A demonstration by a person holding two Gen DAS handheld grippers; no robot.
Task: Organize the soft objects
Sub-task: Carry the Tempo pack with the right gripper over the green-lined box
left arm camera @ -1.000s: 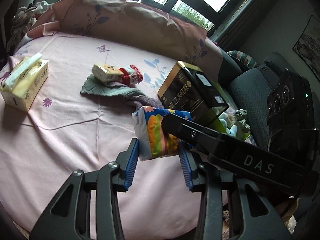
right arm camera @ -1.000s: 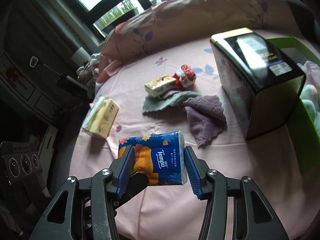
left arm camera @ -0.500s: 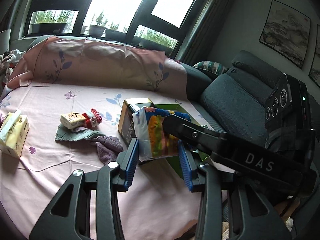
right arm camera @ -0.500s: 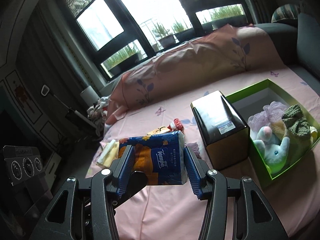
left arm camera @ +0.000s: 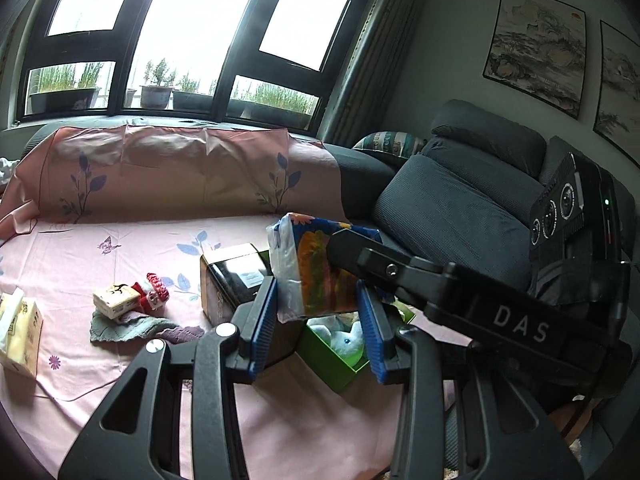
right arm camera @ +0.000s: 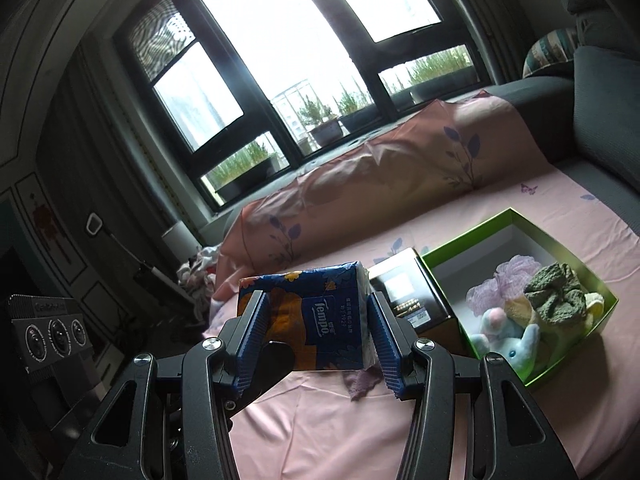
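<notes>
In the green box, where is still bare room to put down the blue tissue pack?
The far half of the green box shows bare white floor behind the purple puff. The near half is crowded with the plush toy and knitted green cloth. The pack sits between both claws.

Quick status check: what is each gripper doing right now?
Left gripper: shut on one end of the blue floral Tempo tissue pack.
Right gripper: shut on the same pack, across its width.

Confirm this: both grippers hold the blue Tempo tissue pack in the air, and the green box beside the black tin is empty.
Not empty. The right wrist view shows the green box holding a plush toy, a purple pouf and a green knit. The rest stands.
</notes>
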